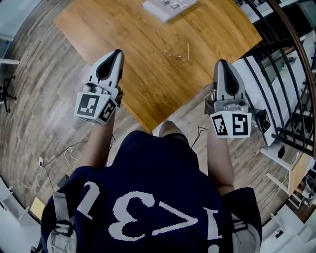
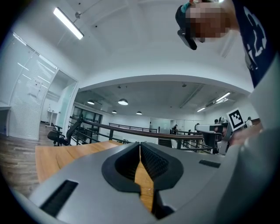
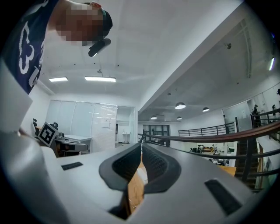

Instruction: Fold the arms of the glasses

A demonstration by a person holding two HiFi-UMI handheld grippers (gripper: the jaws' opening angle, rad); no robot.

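Observation:
A pair of thin wire-framed glasses (image 1: 178, 52) lies on the wooden table (image 1: 143, 79), arms spread, toward its far right part. My left gripper (image 1: 117, 53) hovers over the table's near left edge, jaws shut with nothing between them. My right gripper (image 1: 222, 63) hangs just off the table's right edge, also shut and empty. Both point level toward the far side, and the glasses lie ahead between them. In the left gripper view the closed tips (image 2: 140, 144) show only table wood behind them. The right gripper view shows its closed tips (image 3: 141, 145) the same way.
A white booklet (image 1: 168, 8) lies at the table's far edge. A dark railing (image 1: 291, 59) and a white shelf unit (image 1: 269, 94) stand to the right. Cables (image 1: 59, 158) trail on the wood floor at the left. The person's torso fills the bottom of the head view.

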